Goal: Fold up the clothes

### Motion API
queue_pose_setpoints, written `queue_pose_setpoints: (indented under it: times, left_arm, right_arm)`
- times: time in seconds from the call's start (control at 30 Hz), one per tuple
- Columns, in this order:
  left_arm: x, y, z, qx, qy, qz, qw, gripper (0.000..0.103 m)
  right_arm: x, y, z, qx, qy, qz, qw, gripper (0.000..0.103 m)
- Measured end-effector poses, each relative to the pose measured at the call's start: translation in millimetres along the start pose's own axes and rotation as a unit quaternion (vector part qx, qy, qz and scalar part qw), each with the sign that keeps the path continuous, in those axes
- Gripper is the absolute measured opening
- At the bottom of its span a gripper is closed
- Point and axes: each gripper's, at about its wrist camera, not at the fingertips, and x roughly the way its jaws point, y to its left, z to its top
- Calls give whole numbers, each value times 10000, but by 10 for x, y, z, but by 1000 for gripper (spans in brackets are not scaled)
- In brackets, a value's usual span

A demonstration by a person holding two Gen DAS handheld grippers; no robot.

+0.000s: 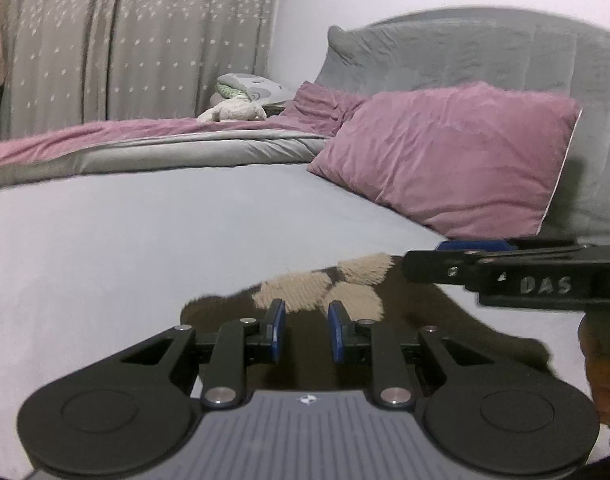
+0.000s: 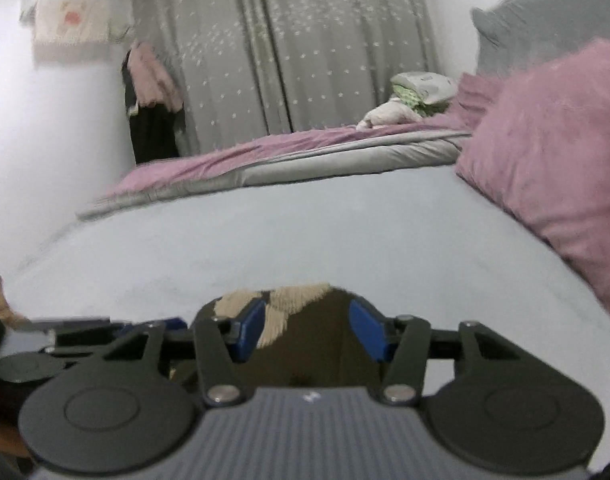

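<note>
Blue-padded fingers of the left gripper (image 1: 306,330) stand a narrow gap apart, hovering over a dark brown garment (image 1: 425,320) with beige knitted patches, gripping nothing. Beside it, the right gripper (image 2: 309,330) is spread wider, its pads either side of the same garment's raised edge without visibly pinching it. That garment lies crumpled at the near edge of the pale grey bed sheet (image 1: 145,220). Beyond it the sheet runs bare to a folded purple and grey duvet (image 1: 153,144), with a purple pillow (image 1: 457,156) at the right.
</note>
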Motion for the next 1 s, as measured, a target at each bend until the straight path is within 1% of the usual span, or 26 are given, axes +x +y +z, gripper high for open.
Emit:
queue_pose_setpoints:
  times: [0.07,0.17,0.2,0.27,0.4,0.5,0.57,0.77,0.83,0.93,1.0]
  left_arm:
    - [120,8,15,36,85,0,10000,22]
    - [261,1,-6,29,217,-38,9998,22]
    - [300,-7,-21,19,262,-56,9996,22]
    - [379,-23,-52,-1,351,-93,9993,22]
    - [489,-27,-109,-94,486,-160,9986,22]
    - [529,-5,-134,-242,519,-195,9982,22]
    - [552,-20,-157,-235,522,-191,9982,22]
    - [597,-19,-197,-310,555,-204,9978,22]
    - [602,-30,-172,-267,592,-176,9977,22]
    - [554,-62,-141,-153,595,-109,9980,22]
    - [488,-71,-117,-158,576,-92,9982,22]
  right_arm:
    - [173,98,55,-267,145,-100,9995,38]
    - [432,216,27,-491,411,-257,9976,30]
    - [494,218,-8,-496,486,-314,9971,27]
    - [585,181,-103,-430,606,-414,9964,25]
    - [657,67,-329,-346,620,-517,9961,24]
    - [674,-29,-435,-228,545,-453,9972,24]
    - [677,-104,-475,-91,500,-384,9980,24]
    - [741,-293,-537,199,400,-222,9988,24]
    - [755,-336,-540,270,389,-194,9987,24]
    - [756,-298,-508,121,424,-274,9987,24]
    - [736,-249,-481,2,444,-331,9985,26]
